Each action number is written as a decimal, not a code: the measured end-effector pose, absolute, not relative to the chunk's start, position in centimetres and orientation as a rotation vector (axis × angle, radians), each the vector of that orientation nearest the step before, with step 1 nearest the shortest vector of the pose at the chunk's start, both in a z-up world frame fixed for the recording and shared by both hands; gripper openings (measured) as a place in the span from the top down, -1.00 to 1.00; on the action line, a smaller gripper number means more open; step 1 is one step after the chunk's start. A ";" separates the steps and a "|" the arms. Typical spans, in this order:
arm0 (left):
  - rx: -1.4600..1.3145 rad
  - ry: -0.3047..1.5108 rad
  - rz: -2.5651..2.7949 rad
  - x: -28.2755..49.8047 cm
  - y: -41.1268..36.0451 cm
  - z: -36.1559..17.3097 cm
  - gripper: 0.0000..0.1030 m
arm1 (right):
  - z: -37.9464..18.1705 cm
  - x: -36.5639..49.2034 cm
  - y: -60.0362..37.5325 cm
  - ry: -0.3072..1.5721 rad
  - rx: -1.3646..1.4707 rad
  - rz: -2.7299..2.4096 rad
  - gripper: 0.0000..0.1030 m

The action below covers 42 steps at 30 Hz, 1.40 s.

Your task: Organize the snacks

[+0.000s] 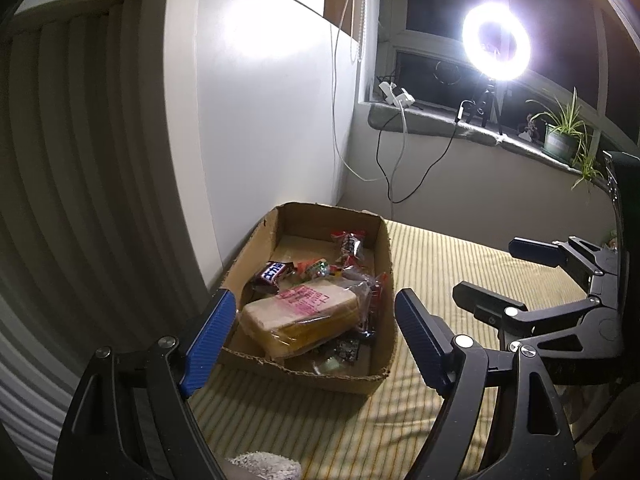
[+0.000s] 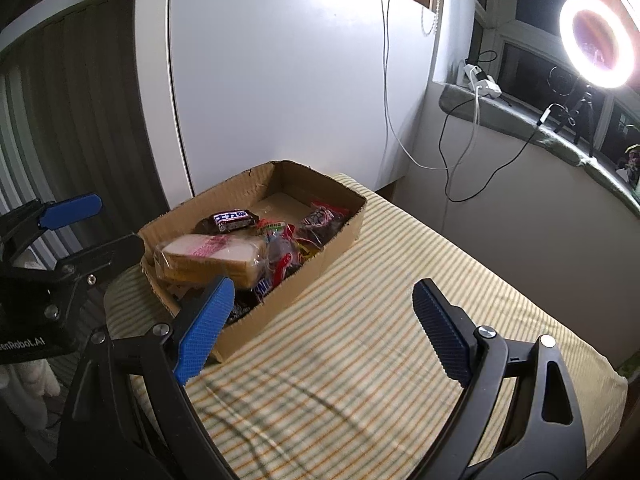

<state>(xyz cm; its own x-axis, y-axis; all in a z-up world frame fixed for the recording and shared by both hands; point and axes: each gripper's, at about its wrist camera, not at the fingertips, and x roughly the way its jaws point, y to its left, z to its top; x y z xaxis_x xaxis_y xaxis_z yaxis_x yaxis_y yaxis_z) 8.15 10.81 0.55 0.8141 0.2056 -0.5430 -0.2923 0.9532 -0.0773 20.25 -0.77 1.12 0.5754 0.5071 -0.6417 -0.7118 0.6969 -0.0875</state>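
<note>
The snacks lie together in a shallow cardboard box [image 1: 382,256] that stands on a table with a yellow striped cloth [image 1: 460,264], near the left back corner of the table and close to a white cabinet [image 1: 272,120]. Nearest to the cameras, the left gripper [image 1: 314,336] has its blue fingers wide apart with nothing between the pads; the near end of the box shows in the gap between them. The right gripper [image 2: 326,328] also has its fingers wide apart and holds nothing; it is over the bare cloth, to the right of the box. In the box, at the near end, a wrapped loaf of sliced bread [image 1: 300,312] with pink print lies on top of smaller packets. Behind it there is a dark chocolate bar [image 1: 274,272], next to it a small colourful packet [image 1: 316,268], and further back a clear bag with a red top [image 1: 350,244]. The far end of the box is bare cardboard. Behind the table, on the windowsill, stand a bright ring light [image 1: 496,40] on a small tripod and a green potted plant [image 1: 562,132], and cables hang down the wall.
</note>
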 end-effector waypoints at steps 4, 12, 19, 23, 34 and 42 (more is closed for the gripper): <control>-0.156 0.554 0.259 8.0 10.4 0.7 -0.59 | 1.2 19.7 -1.4 0.625 -0.346 0.730 -0.80; -0.157 0.547 0.256 7.7 10.1 0.5 -0.59 | 1.2 19.3 -1.8 0.630 -0.331 0.723 -0.81; -0.158 0.562 0.252 7.7 10.0 0.1 -0.59 | 0.8 19.1 -1.8 0.636 -0.341 0.721 -0.80; -0.159 0.561 0.254 7.6 10.0 0.1 -0.59 | 0.7 19.1 -1.9 0.641 -0.335 0.722 -0.81; -0.160 0.568 0.250 8.0 9.9 0.0 -0.59 | 0.6 19.4 -2.3 0.645 -0.328 0.724 -0.81; -0.157 0.570 0.247 8.1 9.6 0.0 -0.59 | 0.1 19.6 -2.5 0.656 -0.332 0.720 -0.81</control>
